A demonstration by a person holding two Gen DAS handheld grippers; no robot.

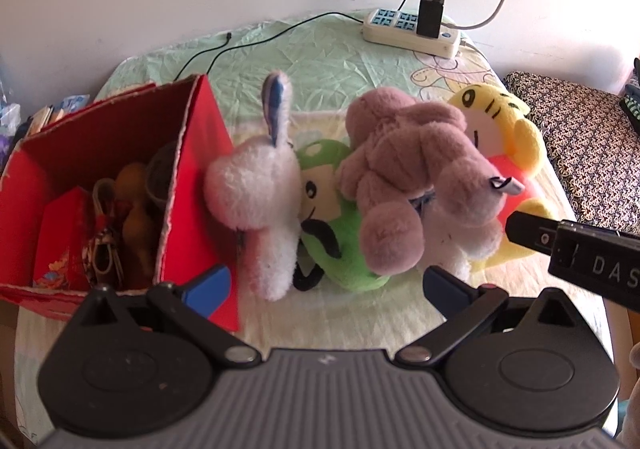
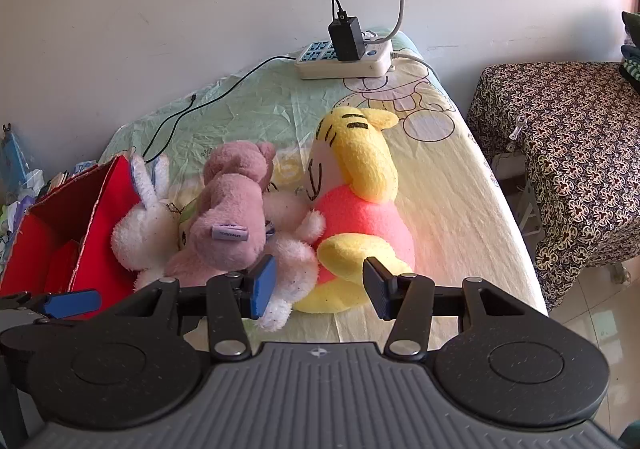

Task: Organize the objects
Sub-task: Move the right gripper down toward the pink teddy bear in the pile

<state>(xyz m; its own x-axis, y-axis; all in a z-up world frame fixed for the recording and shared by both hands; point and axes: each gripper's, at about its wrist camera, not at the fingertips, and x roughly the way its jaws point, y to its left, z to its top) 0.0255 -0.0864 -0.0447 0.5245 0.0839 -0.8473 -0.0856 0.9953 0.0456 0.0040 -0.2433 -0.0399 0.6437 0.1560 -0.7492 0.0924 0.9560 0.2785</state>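
Several plush toys lie in a heap on the sheet [image 1: 320, 61]: a white bunny [image 1: 256, 201], a green plush [image 1: 332, 221], a mauve plush [image 1: 400, 169] on top, and a yellow tiger in a pink shirt [image 2: 360, 217]. An open red box [image 1: 196, 169] stands to their left. My left gripper [image 1: 328, 283] hangs open and wide just in front of the bunny and green plush, holding nothing. My right gripper [image 2: 320, 287] is open at the tiger's yellow foot [image 2: 352, 253], which sits between the fingers with a white plush leg; the pads do not visibly press.
The box holds red packets and small brown items [image 1: 132, 209]. A power strip [image 2: 344, 57] with a black charger and cables lies at the far edge by the wall. A stool under patterned cloth [image 2: 560, 149] stands to the right. Clutter [image 2: 24, 185] sits beyond the box.
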